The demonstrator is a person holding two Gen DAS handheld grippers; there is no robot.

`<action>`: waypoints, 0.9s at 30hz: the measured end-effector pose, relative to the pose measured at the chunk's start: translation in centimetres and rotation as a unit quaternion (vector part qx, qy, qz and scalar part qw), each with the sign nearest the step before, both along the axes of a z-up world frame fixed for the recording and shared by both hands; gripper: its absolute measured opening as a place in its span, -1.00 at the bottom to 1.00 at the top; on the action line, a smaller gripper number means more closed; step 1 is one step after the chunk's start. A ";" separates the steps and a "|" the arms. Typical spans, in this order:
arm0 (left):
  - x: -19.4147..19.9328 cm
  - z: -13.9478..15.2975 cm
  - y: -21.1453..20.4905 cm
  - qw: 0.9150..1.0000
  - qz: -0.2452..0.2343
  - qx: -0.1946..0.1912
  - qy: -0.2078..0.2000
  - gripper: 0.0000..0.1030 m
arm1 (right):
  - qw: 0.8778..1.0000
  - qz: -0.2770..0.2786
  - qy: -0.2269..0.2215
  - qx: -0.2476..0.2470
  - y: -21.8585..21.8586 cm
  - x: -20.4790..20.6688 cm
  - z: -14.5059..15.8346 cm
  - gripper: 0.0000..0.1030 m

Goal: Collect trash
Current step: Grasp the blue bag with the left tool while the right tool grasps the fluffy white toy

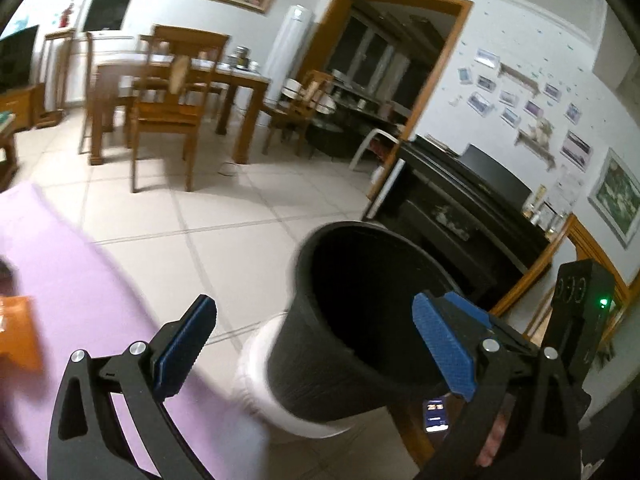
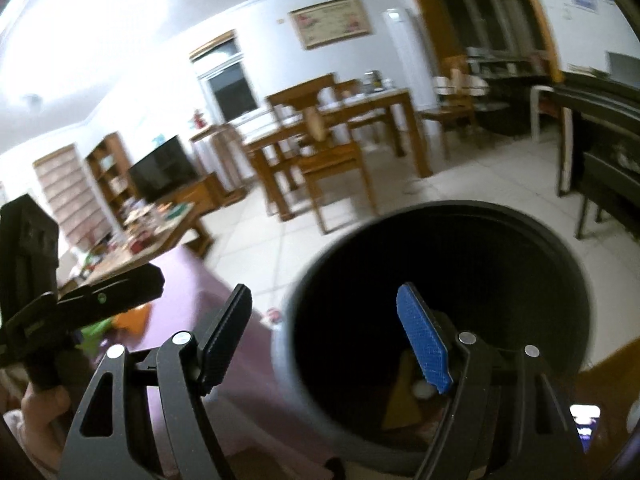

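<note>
Bin, grippers open, yellow scrap inside

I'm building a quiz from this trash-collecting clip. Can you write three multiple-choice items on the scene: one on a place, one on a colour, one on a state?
1. Where does the black bin stand?
A. On the dining table
B. Beside the purple mat's edge
C. On a chair

2. What colour is the mat?
A. Purple
B. Green
C. Grey

3. How is the right gripper?
A. Shut on a wrapper
B. Shut and empty
C. Open and empty

Answers: 1 B, the bin sits by the mat on the tiled floor. 2 A, the mat shows purple in both views. 3 C, its fingers stand wide apart above the bin's mouth with nothing between them.
</note>
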State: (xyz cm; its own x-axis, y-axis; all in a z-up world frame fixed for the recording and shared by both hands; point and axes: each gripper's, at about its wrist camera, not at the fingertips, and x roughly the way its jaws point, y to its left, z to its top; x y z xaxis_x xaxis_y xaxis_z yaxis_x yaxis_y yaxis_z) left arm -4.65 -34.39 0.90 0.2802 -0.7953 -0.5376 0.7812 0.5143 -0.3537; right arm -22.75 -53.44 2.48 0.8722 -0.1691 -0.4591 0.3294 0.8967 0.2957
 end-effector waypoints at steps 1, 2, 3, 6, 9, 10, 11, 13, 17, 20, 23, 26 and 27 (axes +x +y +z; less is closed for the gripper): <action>0.4 0.2 1.6 1.000 0.013 0.001 -0.003 0.90 | 1.000 0.016 0.002 -0.002 1.2 0.9 0.2 0.45; 0.6 0.3 2.8 1.000 0.025 0.003 -0.007 0.90 | 0.999 0.036 0.004 -0.005 2.7 2.2 0.2 0.45; 0.8 0.4 4.0 0.999 0.037 0.006 -0.012 0.90 | 0.999 0.053 0.007 -0.006 4.0 3.3 0.3 0.45; 1.4 0.9 8.5 0.996 0.077 0.011 -0.034 0.90 | 0.995 0.102 0.015 -0.004 7.7 6.3 0.6 0.45; 2.4 1.2 13.8 0.989 0.131 0.024 -0.058 0.90 | 0.987 0.158 0.027 0.000 12.3 9.7 0.6 0.45; 2.9 1.2 15.5 0.987 0.148 0.027 -0.063 0.90 | 0.984 0.176 0.032 0.001 13.6 10.8 0.7 0.45; 3.3 1.1 17.0 0.984 0.163 0.030 -0.068 0.90 | 0.981 0.192 0.036 0.001 15.0 11.8 0.8 0.45; 4.5 1.1 20.4 0.974 0.207 0.041 -0.084 0.90 | 0.973 0.226 0.041 -0.004 18.2 14.3 1.1 0.45; 8.0 0.2 27.3 0.944 0.309 0.063 -0.093 0.90 | 0.959 0.278 0.045 -0.021 24.1 19.4 2.4 0.45; 11.2 -1.0 30.5 0.933 0.344 0.081 -0.067 0.90 | 0.950 0.308 0.053 -0.014 27.9 23.2 2.8 0.45; 13.8 -2.1 32.7 0.931 0.351 0.083 -0.048 0.90 | 0.944 0.322 0.068 -0.014 30.7 27.1 2.5 0.45; 15.8 -2.3 33.2 0.933 0.345 0.092 -0.048 0.90 | 0.943 0.323 0.082 -0.022 33.0 30.0 1.7 0.45; 16.2 -2.4 33.3 0.934 0.340 0.097 -0.051 0.90 | 0.943 0.320 0.090 -0.029 33.8 31.3 1.5 0.45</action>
State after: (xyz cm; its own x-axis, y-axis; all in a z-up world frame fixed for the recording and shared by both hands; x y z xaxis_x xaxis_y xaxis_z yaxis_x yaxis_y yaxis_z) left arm 11.52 -1.11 -1.53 0.7428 -0.3051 -0.5959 0.2748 0.9506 -0.1442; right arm 8.60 -19.65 3.93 0.7134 0.3357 -0.6152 -0.2435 0.9419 0.2315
